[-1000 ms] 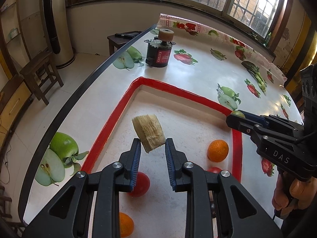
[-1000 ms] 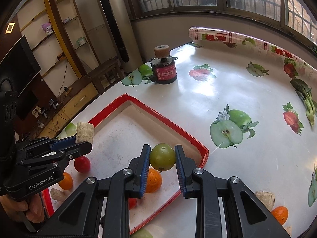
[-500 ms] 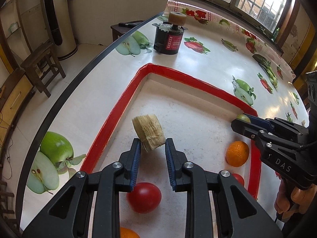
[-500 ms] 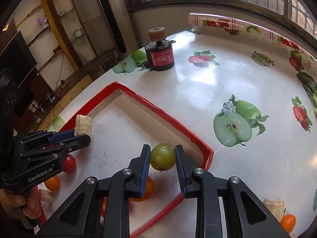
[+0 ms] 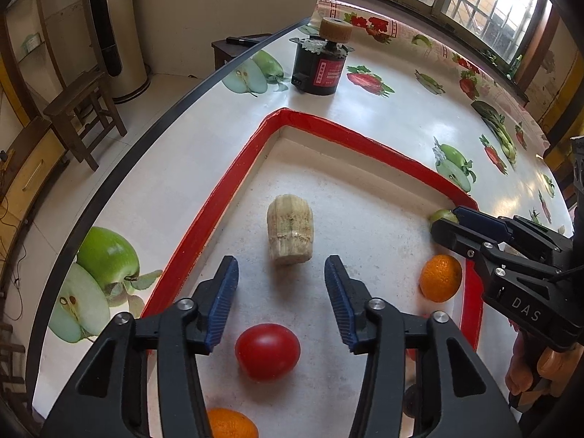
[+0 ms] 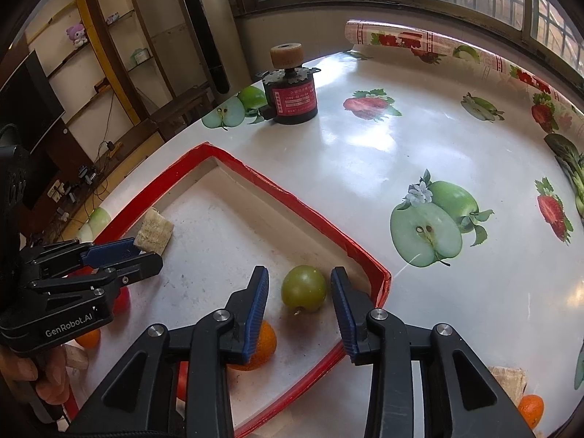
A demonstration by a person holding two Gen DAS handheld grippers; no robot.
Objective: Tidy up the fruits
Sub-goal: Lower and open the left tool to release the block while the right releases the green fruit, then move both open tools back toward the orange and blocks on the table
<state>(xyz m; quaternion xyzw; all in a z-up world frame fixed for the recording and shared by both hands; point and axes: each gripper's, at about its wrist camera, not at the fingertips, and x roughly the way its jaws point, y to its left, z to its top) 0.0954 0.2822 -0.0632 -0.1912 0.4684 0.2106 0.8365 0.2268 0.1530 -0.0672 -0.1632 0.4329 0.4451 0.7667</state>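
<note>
A red-rimmed tray [image 5: 233, 182] with a pale, scuffed floor sits on a fruit-printed table [image 6: 419, 153] and takes in the fruit being sorted. Inside it, the peeled banana chunk [image 5: 290, 231] lies free on the tray floor just ahead of the left gripper [image 5: 281, 292], whose jaws are opening and stand spread to either side without touching it. Near the tray's right corner the green fruit [image 6: 303, 289] rests on the floor between the blue pads of the right gripper [image 6: 299, 299]; those jaws are opening too, with a thin gap showing on both sides of the fruit. Also in the tray are a red tomato [image 5: 267, 351] under the left gripper, an orange [image 5: 440, 278] against the right-hand rim and a second orange [image 5: 231, 422] at the bottom edge of the left wrist view. Much of the tray floor toward its far corner is bare. Outside the rim, a black motor with a red label [image 6: 292, 100] stands well beyond the tray near the table's far edge, and another banana piece [image 6: 509, 383] and a small orange [image 6: 530, 409] lie on the cloth to the right of the tray. A hand [image 5: 525, 376] grips the right gripper's handle.
</note>
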